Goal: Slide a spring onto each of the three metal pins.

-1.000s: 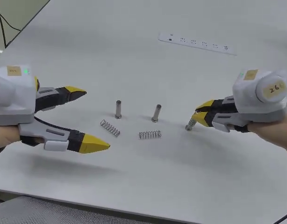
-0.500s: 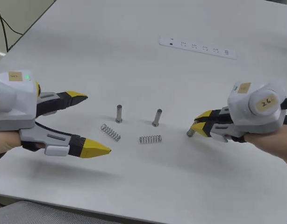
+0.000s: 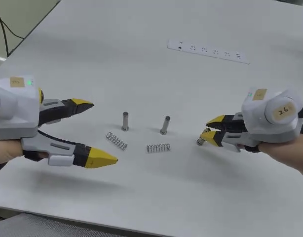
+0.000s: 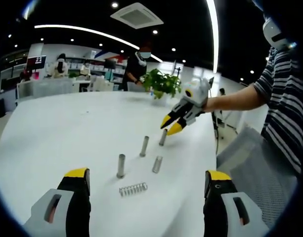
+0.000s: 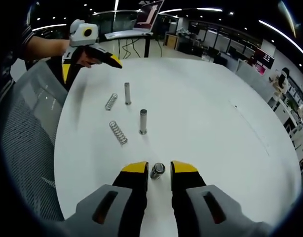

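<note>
Jaws of the left gripper (image 3: 104,131) are held wide; those of the right gripper (image 3: 207,129) are narrowly parted around the sprung pin (image 3: 202,140) at 3 o'clock.

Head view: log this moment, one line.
left gripper open | right gripper open, straddling spring-fitted metal pin | two bare metal pins | two loose coil springs

left hand-held gripper (image 3: 98,131): white housing, tan sticker (image 3: 17,82), green light (image 3: 29,82), grey-and-black jaws, yellow tips | right hand-held gripper (image 3: 209,129): white housing, square tan tag (image 3: 259,94), round label (image 3: 283,112) handwritten "26", black jaws, yellow tips | sleeve (image 4: 282,94): short, dark-and-white stripes
</note>
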A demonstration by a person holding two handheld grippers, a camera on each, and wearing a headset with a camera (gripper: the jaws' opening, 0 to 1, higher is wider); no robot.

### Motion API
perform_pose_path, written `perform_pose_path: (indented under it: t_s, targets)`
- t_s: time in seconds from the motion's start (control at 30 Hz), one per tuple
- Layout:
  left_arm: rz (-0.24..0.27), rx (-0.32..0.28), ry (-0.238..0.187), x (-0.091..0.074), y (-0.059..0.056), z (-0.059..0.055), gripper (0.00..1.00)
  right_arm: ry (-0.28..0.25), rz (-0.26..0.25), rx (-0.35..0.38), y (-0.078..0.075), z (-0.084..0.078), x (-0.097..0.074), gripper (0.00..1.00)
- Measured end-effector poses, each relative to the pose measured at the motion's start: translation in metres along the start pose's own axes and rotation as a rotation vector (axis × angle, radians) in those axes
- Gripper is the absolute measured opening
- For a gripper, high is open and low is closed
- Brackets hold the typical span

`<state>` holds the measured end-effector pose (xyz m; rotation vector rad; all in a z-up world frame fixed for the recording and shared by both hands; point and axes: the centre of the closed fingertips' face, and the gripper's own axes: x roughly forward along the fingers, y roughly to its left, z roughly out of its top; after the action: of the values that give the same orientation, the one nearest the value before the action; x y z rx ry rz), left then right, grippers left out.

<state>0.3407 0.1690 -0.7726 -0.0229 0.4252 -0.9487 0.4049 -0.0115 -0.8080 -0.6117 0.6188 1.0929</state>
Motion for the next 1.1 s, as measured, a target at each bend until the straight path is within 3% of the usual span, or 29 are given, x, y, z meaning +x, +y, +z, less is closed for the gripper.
perform_pose_path:
  t_s: [0.23,0.5,1.1]
  targets:
    - [0.006,0.002,-0.005,-0.001,0.002,0.001,0.95,-0.040,-0.014,-0.025,-0.002,0.012,-0.010,0.19]
    - [0.014,0.010,0.003,-0.002,0.003,0.000,0.96,-0.069,0.013,-0.066,0.011,0.025,-0.022,0.19]
    - [0.036,0.008,0.003,-0.006,0.008,-0.002,0.98,-0.047,0.068,-0.220,0.039,0.039,-0.019,0.23]
